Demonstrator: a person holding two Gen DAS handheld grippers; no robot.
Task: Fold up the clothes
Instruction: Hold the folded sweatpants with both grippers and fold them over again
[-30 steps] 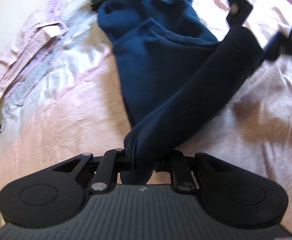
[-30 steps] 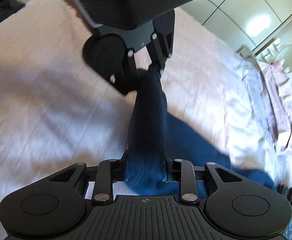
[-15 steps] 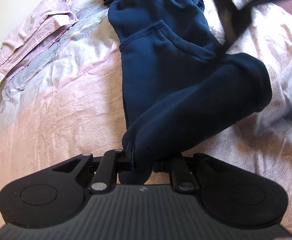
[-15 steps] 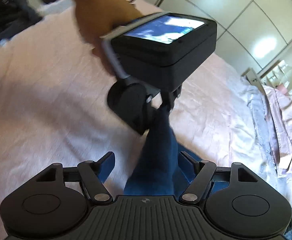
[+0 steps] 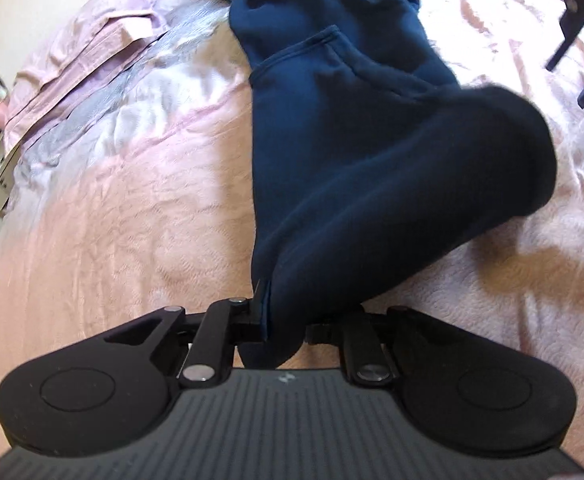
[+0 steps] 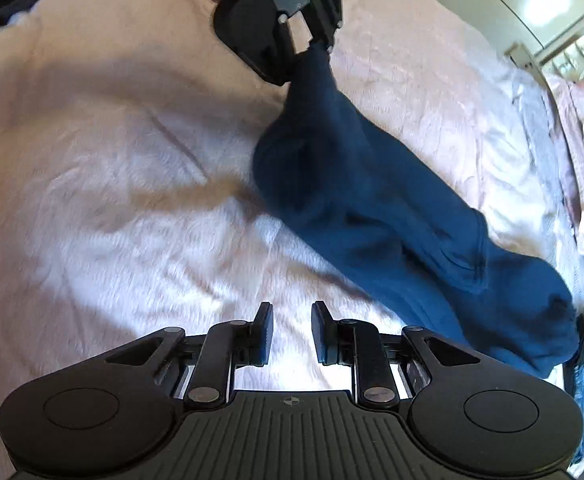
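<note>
Pink bed (image 6: 112, 168); left gripper (image 5: 282, 326) pinches sweatshirt (image 5: 351, 152).

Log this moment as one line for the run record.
left gripper: shut on navy sweatshirt | right gripper: open, empty | sweatshirt on pink bedspread

Each claw is matte black plastic: a ribbed grey-black deck nearest the lens, flanked by two rounded lobes with shallow circular recesses. Flat link bars carry silver rivets. The right claw (image 6: 288, 334) has dark blue pads. The left claw (image 5: 282, 320) looks alike, with a small pale mark on its deck.
</note>
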